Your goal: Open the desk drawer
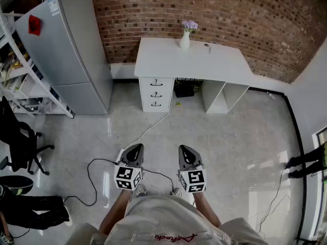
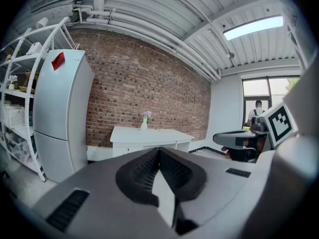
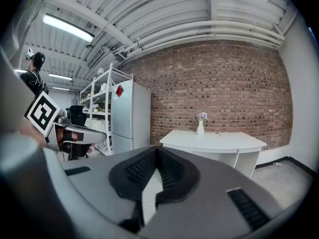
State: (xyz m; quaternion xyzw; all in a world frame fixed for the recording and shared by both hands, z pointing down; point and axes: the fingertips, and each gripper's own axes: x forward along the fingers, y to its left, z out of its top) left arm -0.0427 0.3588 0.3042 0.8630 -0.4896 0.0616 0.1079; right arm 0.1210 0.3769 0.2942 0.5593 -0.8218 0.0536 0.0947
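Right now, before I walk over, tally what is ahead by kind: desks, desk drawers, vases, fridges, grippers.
Desk: 1
Desk drawers: 3
Vase: 1
Fridge: 1
Grippers: 2, the left gripper and the right gripper
Total: 8

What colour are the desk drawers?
White. The drawers show best in the head view.

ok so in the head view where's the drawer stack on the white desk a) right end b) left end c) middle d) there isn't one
b: the three drawers sit under the left end of the desk, on the fridge side, while the right part has only open shelves.
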